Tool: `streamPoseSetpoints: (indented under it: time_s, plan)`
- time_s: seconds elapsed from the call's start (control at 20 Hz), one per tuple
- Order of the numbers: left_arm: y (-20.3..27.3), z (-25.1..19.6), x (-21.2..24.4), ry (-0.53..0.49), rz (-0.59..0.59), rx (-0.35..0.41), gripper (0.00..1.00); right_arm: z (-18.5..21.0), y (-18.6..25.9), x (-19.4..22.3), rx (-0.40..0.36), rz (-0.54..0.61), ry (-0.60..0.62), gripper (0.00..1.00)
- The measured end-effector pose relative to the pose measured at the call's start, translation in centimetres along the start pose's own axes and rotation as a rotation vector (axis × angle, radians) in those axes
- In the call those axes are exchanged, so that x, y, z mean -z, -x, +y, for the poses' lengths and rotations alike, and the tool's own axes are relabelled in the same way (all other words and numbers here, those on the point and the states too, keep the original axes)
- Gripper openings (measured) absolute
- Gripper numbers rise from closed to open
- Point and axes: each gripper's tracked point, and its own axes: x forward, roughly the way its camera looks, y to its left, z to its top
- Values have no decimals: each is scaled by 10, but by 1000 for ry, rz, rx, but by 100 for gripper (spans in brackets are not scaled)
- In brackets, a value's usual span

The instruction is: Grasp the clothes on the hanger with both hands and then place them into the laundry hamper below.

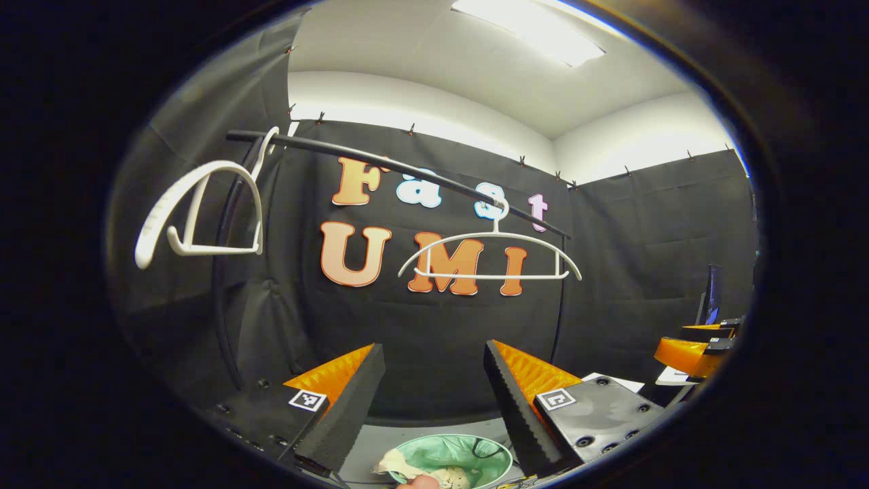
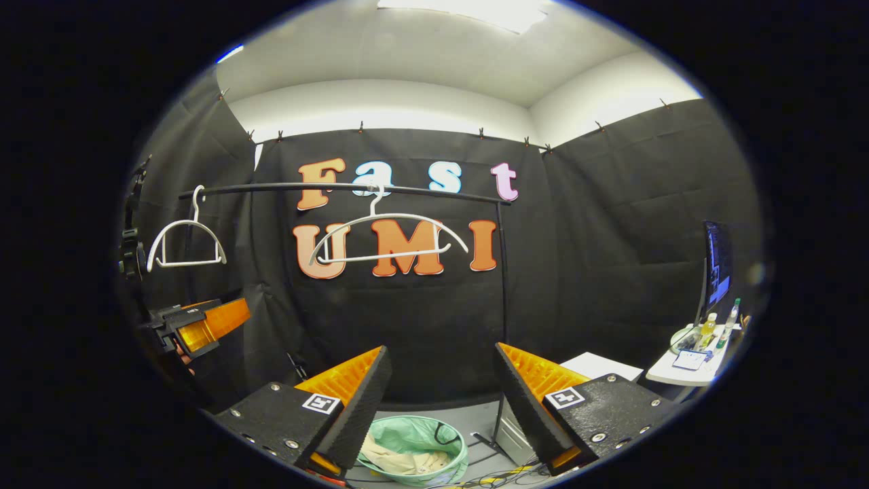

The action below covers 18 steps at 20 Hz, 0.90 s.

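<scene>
Two bare white hangers hang on the black rail (image 2: 339, 188): one hanger (image 2: 387, 238) in the middle, another hanger (image 2: 185, 243) at the left end. In the left gripper view the same hangers show, one hanger (image 1: 490, 258) at centre and one hanger (image 1: 200, 210) close on the left. Below stands the green-lined laundry hamper (image 2: 414, 451) with beige clothes (image 2: 400, 462) lying inside; the hamper (image 1: 455, 458) also sits between my left fingers' tips. My left gripper (image 1: 434, 380) is open and holds nothing. My right gripper (image 2: 441, 380) is open too, with nothing between its fingers.
The other gripper (image 2: 197, 326) shows at the left of the right gripper view, and the other gripper (image 1: 692, 353) at the right of the left gripper view. A white table (image 2: 686, 367) with bottles and a monitor (image 2: 716, 272) stands at the right. Cables lie on the floor by the hamper.
</scene>
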Motion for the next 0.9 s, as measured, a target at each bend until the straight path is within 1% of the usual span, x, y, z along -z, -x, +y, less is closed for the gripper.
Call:
streamPoseSetpoints:
  time_s: [0.05, 0.2, 0.25, 0.3, 0.35, 0.5, 0.7, 0.9]
  plan:
    - [1, -2, -4, 13, -2, 7, 94, -3, 3, -2, 9, 0, 0, 94]
    - [3, -7, -19, 45, -25, 18, 94, 4, 5, -19, -2, -27, -27, 94]
    - [0, -11, -23, 51, -34, 18, 97, 3, 6, -22, -3, -35, -29, 94]
    - [-2, -12, -27, 56, -42, 14, 97, -1, 4, -26, -2, -43, -28, 94]
    - [1, -9, -29, 60, -44, 7, 94, -3, 4, -29, -3, -48, -23, 94]
    - [4, -5, -29, 84, -41, -5, 96, -2, 6, -37, -5, -65, -17, 94]
    - [7, -2, -27, 94, -35, -22, 96, 1, 7, -42, -5, -80, -11, 94]
    - [7, 2, -30, 71, -38, -34, 96, -1, 8, -43, 6, -84, -12, 94]
